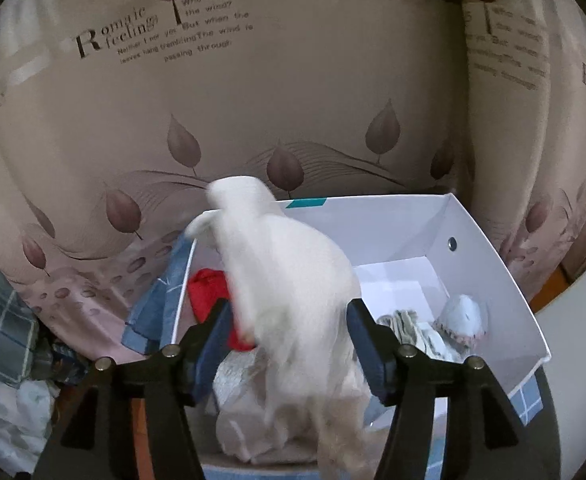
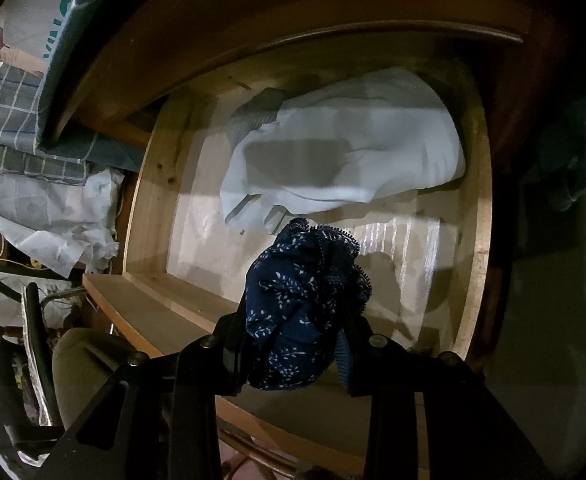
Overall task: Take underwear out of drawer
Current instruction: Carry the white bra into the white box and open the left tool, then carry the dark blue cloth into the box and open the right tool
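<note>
Underwear and the wooden drawer

The navy flowery underwear point(image 2: 301, 312) is bunched up, pinched over the open wooden drawer point(image 2: 153, 184). A white garment point(image 2: 345, 152) lies crumpled at its 12 o'clock end. Blurry white underwear point(image 1: 289, 276) hangs over a white box point(image 1: 489, 264).

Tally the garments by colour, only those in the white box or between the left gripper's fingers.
White: 1, the white garment between the fingers
Red: 1, red garment
Pale blue: 1, pale blue garment
Grey-green patterned: 1, patterned garment
Total: 4
</note>
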A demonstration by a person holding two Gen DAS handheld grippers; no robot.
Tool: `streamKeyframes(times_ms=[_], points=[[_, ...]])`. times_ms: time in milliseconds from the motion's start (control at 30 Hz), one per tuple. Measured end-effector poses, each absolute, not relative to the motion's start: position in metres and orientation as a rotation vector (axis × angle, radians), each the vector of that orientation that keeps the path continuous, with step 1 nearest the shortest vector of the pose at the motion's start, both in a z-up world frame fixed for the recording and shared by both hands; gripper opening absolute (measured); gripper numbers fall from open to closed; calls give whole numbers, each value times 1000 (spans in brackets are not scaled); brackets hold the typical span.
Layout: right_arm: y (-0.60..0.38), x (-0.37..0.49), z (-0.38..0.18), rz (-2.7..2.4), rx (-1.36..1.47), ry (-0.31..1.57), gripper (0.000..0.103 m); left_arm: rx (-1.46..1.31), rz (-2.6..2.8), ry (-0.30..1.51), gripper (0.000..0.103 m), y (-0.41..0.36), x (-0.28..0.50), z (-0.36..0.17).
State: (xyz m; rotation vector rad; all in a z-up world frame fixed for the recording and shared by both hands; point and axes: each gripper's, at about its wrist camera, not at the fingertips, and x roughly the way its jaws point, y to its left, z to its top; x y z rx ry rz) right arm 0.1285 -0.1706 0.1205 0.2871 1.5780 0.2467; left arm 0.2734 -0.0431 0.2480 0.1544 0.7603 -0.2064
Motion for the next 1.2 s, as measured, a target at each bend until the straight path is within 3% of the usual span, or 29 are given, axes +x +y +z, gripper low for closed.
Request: streamKeyframes(times_ms=[300, 533, 1200], points=[[-166, 128, 120, 223, 246, 1582, 32, 184, -188, 671, 61, -26, 215, 269], [-164, 128, 121, 202, 211, 1583, 32, 151, -159, 699, 61, -2, 167, 255], [-165, 129, 120, 159, 163, 1594, 33, -7, -38, 994, 61, 31, 92, 63]])
